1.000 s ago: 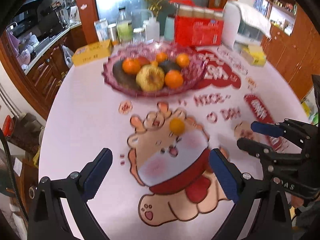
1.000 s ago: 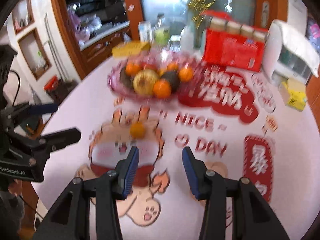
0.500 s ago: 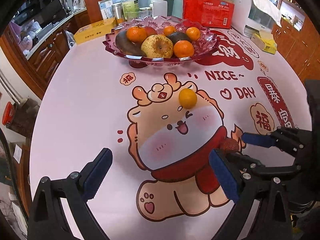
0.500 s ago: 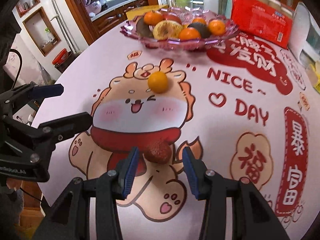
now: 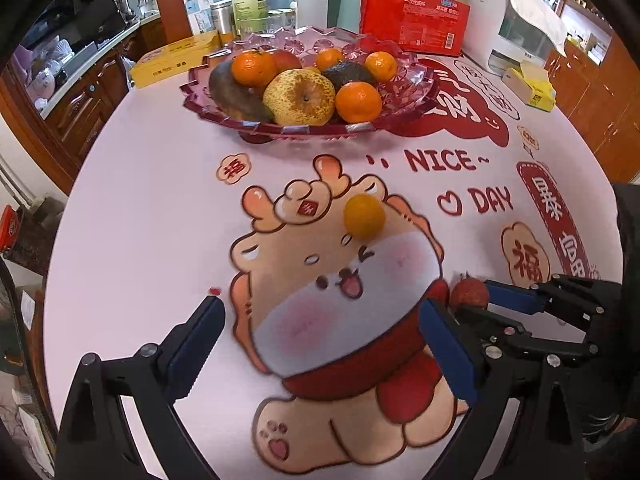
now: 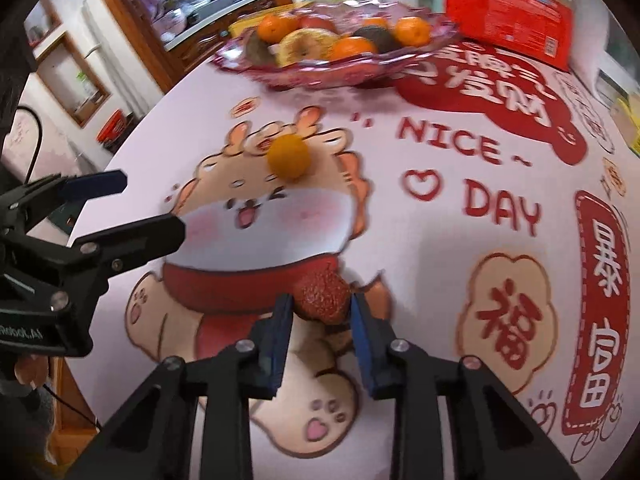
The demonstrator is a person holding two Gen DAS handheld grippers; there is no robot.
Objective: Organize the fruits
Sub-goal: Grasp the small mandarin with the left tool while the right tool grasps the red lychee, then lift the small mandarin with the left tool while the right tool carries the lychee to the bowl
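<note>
A small red, rough-skinned lychee (image 6: 322, 294) lies on the printed tablecloth, and my right gripper (image 6: 322, 305) is closing on it, its blue pads against both sides of the fruit. In the left wrist view the same lychee (image 5: 469, 294) shows between the right gripper's (image 5: 477, 300) fingertips at the right. My left gripper (image 5: 322, 312) hangs open over the cartoon print with nothing between its fingers. A loose small orange (image 5: 365, 216) rests further back on the cloth. Beyond it a pink glass fruit bowl (image 5: 280, 128) holds oranges, a yellow pear and dark fruit.
Behind the bowl stand a red package (image 5: 414, 20), bottles (image 5: 250, 0), a yellow box (image 5: 176, 60) and a white dispenser (image 5: 512, 28). A yellow tissue pack (image 5: 530, 88) lies at the right. The round table's edge curves along the left, with wooden cabinets (image 5: 84, 108) beyond.
Both grippers have come down toward the table. The right gripper's fingers have shut from apart around the lychee to pressing on it. The left gripper stays open.
</note>
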